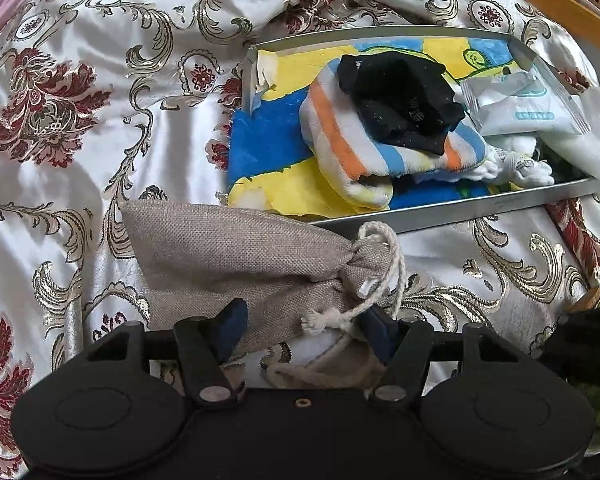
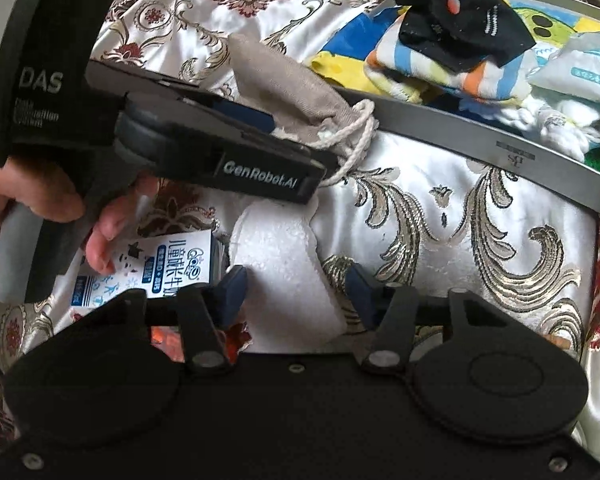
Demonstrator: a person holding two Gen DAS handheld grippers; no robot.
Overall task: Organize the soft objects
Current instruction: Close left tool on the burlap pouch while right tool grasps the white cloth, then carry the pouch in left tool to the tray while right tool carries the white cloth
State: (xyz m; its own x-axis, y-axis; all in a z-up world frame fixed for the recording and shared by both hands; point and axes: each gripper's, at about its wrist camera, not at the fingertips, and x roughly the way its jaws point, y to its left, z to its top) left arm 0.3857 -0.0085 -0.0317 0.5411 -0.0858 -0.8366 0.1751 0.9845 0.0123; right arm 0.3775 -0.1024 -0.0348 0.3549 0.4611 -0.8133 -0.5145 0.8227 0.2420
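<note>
A beige burlap drawstring pouch [image 1: 240, 256] lies on the patterned bedspread, just in front of a metal tray [image 1: 460, 208]. My left gripper [image 1: 304, 332] stands open astride the pouch's tied neck and cord, its left pad resting against the fabric. In the right wrist view this left gripper [image 2: 302, 142] comes in from the left over the pouch [image 2: 284, 80]. My right gripper [image 2: 296, 288] is open around a white foam-like block [image 2: 284, 264]; the left pad touches it and a narrow gap shows at the right pad.
The tray [image 2: 480, 148] holds a striped towel [image 1: 340, 136], a black sock [image 1: 400, 96], a tissue pack [image 1: 520, 108] and white cotton pieces [image 1: 520, 164]. A small milk carton [image 2: 172, 264] lies under a person's hand [image 2: 40, 200]. A wooden rail [image 1: 560, 4] runs behind.
</note>
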